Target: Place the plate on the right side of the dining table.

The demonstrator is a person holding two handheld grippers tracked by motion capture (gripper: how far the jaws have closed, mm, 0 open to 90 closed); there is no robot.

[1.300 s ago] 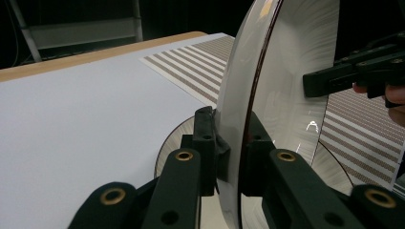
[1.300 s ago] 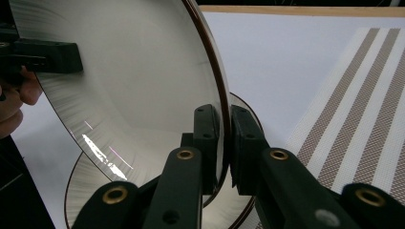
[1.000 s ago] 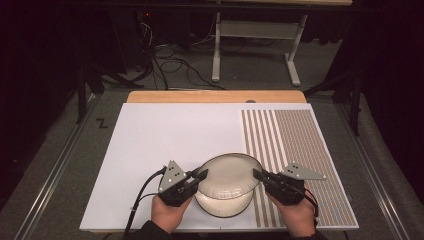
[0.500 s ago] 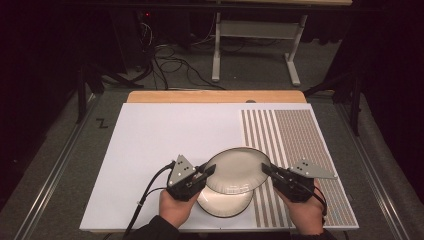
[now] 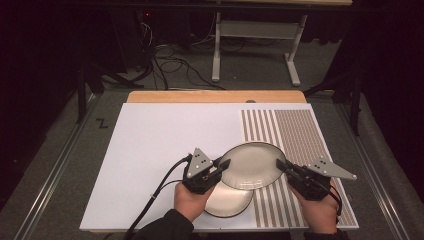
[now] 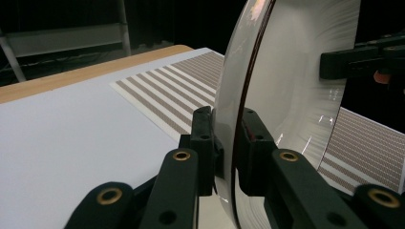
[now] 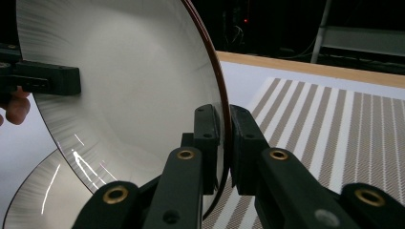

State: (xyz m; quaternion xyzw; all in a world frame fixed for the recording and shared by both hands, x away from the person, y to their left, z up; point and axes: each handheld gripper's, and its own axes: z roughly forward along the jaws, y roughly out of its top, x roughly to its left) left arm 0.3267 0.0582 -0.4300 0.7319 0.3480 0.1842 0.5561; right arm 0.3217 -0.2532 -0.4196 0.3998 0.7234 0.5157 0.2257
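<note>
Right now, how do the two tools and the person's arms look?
Both the left tool and the right tool are black, with brass-coloured rivets and a grey triangular plate on top. A black cable trails from the left one. The sleeves are dark.

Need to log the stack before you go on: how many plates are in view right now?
2. The upper plate is lifted, clamped at opposite rims by the left gripper and right gripper. The lower plate lies on the table beneath. More could hide underneath.

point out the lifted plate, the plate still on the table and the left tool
lifted plate (image 5: 252,165), high view, middle of its inner face
lower plate (image 5: 227,202), high view, bare inner face near the front
left tool (image 5: 221,164), high view, its tips at the lifted plate's rim
</note>
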